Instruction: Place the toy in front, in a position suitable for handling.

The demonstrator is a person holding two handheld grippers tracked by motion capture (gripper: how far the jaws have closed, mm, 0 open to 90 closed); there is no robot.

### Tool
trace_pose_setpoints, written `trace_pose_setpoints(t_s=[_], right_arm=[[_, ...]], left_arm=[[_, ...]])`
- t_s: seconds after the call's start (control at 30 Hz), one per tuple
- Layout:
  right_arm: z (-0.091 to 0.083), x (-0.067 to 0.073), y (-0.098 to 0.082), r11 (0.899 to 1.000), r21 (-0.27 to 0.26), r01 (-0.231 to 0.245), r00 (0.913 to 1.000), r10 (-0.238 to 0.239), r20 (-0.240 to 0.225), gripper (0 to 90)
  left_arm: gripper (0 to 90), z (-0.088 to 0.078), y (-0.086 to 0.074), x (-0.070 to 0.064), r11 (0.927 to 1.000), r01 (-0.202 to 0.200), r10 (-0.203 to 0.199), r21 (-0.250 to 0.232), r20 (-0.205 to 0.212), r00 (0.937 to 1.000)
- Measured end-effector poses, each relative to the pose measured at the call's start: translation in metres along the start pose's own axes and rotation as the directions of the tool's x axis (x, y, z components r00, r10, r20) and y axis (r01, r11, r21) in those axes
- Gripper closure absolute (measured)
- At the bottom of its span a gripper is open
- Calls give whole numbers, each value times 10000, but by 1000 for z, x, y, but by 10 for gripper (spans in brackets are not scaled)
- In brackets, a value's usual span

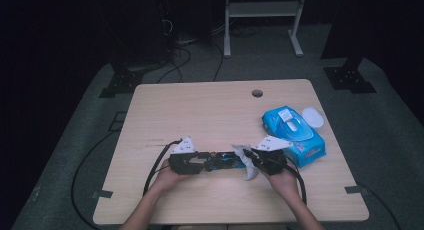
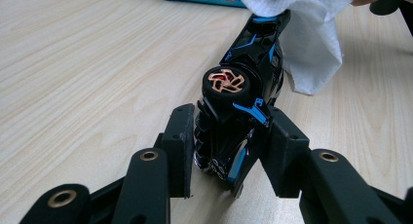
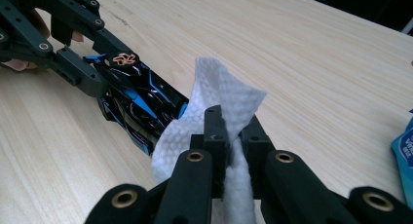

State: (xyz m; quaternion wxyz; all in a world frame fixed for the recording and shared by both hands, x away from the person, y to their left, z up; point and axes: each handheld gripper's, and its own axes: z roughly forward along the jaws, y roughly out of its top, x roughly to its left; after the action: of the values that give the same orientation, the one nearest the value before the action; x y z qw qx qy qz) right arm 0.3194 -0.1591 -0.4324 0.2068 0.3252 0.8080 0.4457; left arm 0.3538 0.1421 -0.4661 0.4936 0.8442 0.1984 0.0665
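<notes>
Left gripper (image 1: 207, 162) and right gripper (image 1: 252, 157) tip to tip, jaws apparently clamped.

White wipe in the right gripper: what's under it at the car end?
The white wipe, pinched in the right gripper, drapes over one end of the black-and-blue toy car, which the left gripper clamps. That end is covered, so its state can't be seen.

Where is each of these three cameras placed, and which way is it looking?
High view: above the person's side, looking forward and down at the table; both forearms enter from below.
Left gripper view: rides the left gripper, looking along its jaws clamped on the toy car.
Right gripper view: rides the right gripper, looking along its jaws pinching the white wipe.
Shared: both gripper views show car and wipe.
</notes>
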Motion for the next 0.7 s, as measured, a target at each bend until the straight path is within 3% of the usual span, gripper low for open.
trace_pose_setpoints(t_s=[0.2, 0.3, 0.4, 0.7], right_arm=[[14, 17, 10, 9992, 0, 409, 9987, -409, -296, 844], [13, 13, 10, 9993, 28, 371, 9987, -370, -341, 844], [7, 6, 5, 10000, -64, -19, 9994, 17, -356, 844], [5, 4, 1, 9998, -81, -199, 9984, 194, -529, 844]], left_arm=[[595, 0, 0, 0, 10000, -11, 11, 41, -41, 10000], [595, -1, 0, 0, 10000, -9, 9, 44, -21, 10000], [595, -1, 0, 2, 10000, 14, -14, 19, -1, 10000], [568, -1, 1, 2, 9993, 333, -333, 146, -38, 9994]])
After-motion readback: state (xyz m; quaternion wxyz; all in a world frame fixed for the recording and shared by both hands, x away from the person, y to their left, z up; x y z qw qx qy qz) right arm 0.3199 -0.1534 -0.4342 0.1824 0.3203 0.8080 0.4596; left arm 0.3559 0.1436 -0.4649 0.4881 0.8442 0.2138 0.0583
